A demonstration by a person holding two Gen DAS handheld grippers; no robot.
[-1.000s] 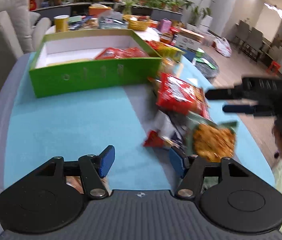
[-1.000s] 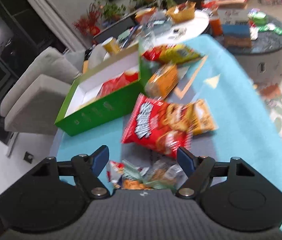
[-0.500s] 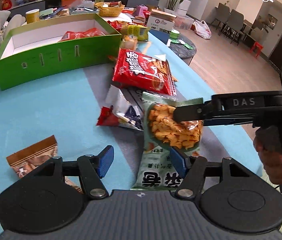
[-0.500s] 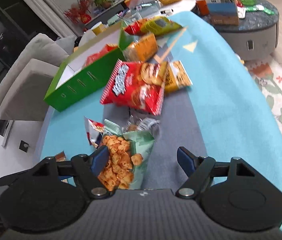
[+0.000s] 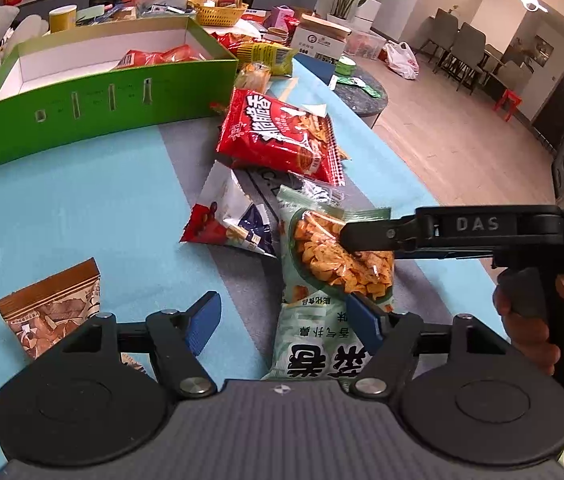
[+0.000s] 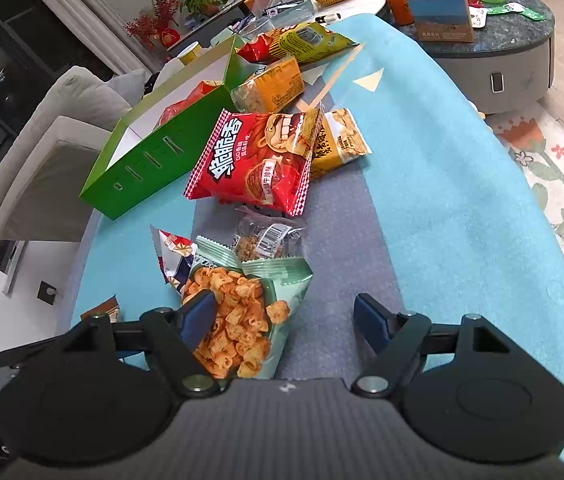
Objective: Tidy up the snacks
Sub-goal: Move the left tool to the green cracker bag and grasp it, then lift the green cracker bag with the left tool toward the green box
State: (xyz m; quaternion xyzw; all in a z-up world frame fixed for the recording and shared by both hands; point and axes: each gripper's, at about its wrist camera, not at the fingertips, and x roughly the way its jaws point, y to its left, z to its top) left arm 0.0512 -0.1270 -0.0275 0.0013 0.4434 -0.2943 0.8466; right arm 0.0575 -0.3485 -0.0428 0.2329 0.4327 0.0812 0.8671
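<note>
green chip bag (image 6: pixel 250 304) looks light, crinkly and crushable, so pinch its sealed edge; both tongs (image 6: pixel 282 316) (image 5: pixel 282 318) spread wide

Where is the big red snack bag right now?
The big red snack bag lies mid-table in both wrist views, just right of the green box, partly on a yellow bag, beyond the pale green bag.

Both jaws gape wide: the left hand-held gripper (image 5: pixel 284 318) points forward, while the right hand-held gripper (image 6: pixel 284 312), gripped by a bare hand (image 5: pixel 534 312), reaches across its front.
</note>
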